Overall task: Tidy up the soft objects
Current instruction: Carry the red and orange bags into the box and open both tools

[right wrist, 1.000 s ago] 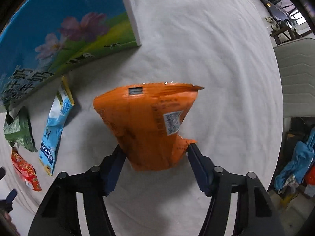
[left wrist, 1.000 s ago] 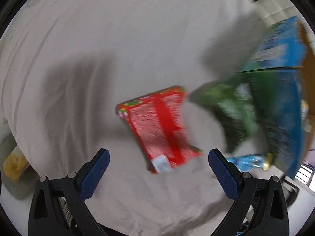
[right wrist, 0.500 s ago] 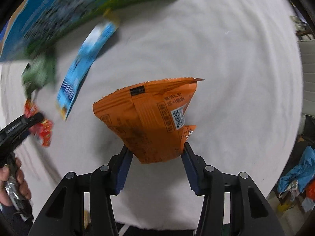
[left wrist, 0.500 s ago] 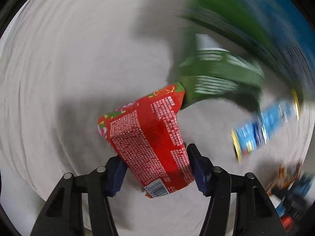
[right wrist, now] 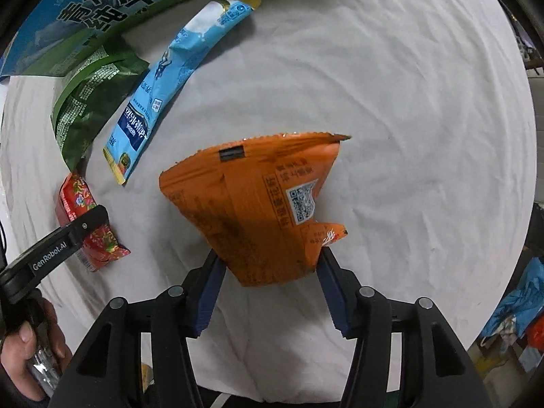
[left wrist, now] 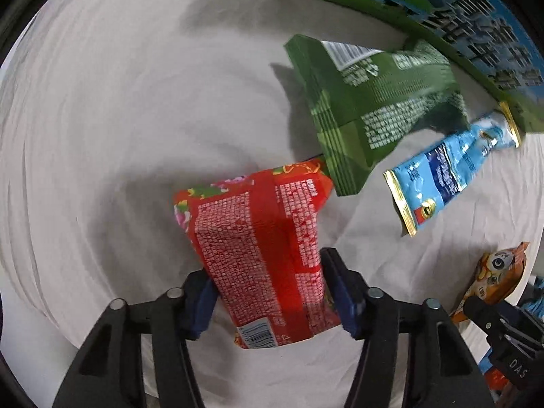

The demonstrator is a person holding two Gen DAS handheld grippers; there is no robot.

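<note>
My left gripper (left wrist: 270, 292) is shut on a red snack packet (left wrist: 261, 244), holding it just over the white cloth; the packet also shows in the right wrist view (right wrist: 86, 217). My right gripper (right wrist: 270, 287) is shut on an orange snack packet (right wrist: 261, 204), lifted above the cloth; it shows at the right edge of the left wrist view (left wrist: 493, 275). A green packet (left wrist: 370, 102) and a light blue stick packet (left wrist: 448, 170) lie on the cloth beyond the red one, also in the right wrist view, the green packet (right wrist: 88, 102) and the blue packet (right wrist: 163, 88).
A large blue and green carton (right wrist: 112, 3) lies along the far edge of the white cloth (right wrist: 391, 102). Its side shows in the left wrist view (left wrist: 476, 23). Clutter sits off the table at lower right (right wrist: 516, 306).
My left gripper closed on the red packet and swung toward the green and blue packets. My right gripper, holding the orange packet, moved left toward the row of packets.
</note>
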